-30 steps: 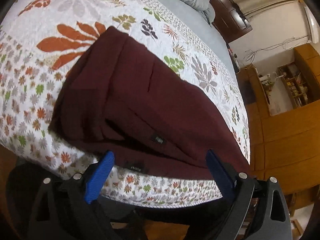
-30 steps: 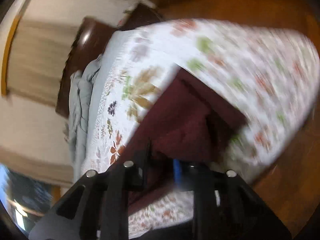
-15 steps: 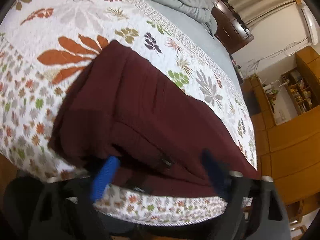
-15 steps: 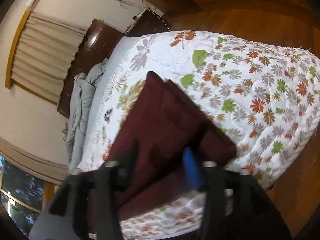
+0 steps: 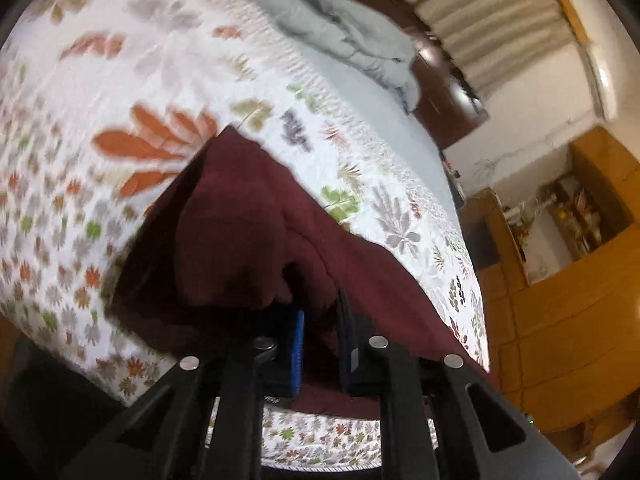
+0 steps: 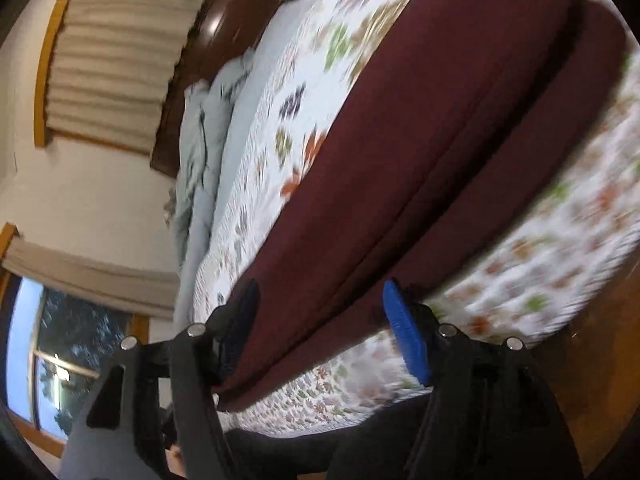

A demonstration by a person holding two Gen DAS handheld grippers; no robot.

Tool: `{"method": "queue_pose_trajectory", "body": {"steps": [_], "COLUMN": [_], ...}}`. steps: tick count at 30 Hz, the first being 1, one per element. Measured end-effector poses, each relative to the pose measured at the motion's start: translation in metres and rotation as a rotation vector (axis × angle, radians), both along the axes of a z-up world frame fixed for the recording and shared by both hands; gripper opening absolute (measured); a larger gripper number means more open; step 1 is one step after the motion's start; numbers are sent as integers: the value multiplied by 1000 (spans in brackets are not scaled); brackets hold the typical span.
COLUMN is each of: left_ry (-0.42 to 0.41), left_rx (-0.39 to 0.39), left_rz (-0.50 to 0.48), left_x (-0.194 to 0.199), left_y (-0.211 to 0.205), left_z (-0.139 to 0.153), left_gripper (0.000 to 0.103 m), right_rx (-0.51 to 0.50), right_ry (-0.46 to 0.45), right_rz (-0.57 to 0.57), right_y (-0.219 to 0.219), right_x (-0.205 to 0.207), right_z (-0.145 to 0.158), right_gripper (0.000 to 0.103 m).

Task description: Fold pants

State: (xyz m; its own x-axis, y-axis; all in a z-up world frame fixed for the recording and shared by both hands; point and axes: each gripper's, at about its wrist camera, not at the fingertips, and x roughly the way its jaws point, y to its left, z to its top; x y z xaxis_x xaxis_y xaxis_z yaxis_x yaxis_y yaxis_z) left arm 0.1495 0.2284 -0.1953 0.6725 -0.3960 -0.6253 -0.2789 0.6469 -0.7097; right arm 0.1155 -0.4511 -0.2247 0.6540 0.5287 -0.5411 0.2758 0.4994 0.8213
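Dark maroon pants (image 5: pixel 240 220) lie folded lengthwise on a floral quilt (image 5: pixel 100 92) near the bed's front edge. My left gripper (image 5: pixel 320 332) is shut on the pants' near edge, and the cloth bunches up into a raised fold over its fingers. In the right wrist view the pants (image 6: pixel 400 140) run as a long strip away to the upper right. My right gripper (image 6: pixel 324 320) hovers low over their near end. Its jaws are opening, the blue pads (image 6: pixel 404 340) stand wide apart, and the pants' edge lies between them untouched.
A crumpled grey blanket (image 5: pixel 340 36) lies at the bed's far end by a dark wooden headboard (image 5: pixel 444 92). Wooden cabinets and shelves (image 5: pixel 580 248) stand to the right. Curtains (image 6: pixel 108 64) and a window (image 6: pixel 60 328) are behind. The wood floor (image 6: pixel 600 360) borders the bed.
My left gripper has closed on the pants' near edge and the cloth has bunched upward. My right gripper has opened, let go of the pants and slid lower along them.
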Motion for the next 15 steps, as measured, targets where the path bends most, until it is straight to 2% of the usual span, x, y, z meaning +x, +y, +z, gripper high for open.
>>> {"method": "queue_pose_trajectory", "body": {"steps": [3, 7, 11, 15], "left_ry": [95, 94, 73, 65], "left_rx": [-97, -97, -55, -40], "left_rz": [34, 20, 1, -7], "left_x": [-7, -9, -9, -9], "left_y": [9, 7, 2, 2], "left_z": [-31, -36, -29, -26], "left_gripper": [13, 13, 13, 14], "right_rx": [14, 22, 65, 54], "right_ry": [25, 47, 49, 70], "right_rz": [12, -11, -27, -21], "right_y": [11, 15, 21, 29], "right_x": [4, 3, 0, 7], "right_z": [-6, -7, -8, -12], "right_gripper": [65, 66, 66, 66]}}
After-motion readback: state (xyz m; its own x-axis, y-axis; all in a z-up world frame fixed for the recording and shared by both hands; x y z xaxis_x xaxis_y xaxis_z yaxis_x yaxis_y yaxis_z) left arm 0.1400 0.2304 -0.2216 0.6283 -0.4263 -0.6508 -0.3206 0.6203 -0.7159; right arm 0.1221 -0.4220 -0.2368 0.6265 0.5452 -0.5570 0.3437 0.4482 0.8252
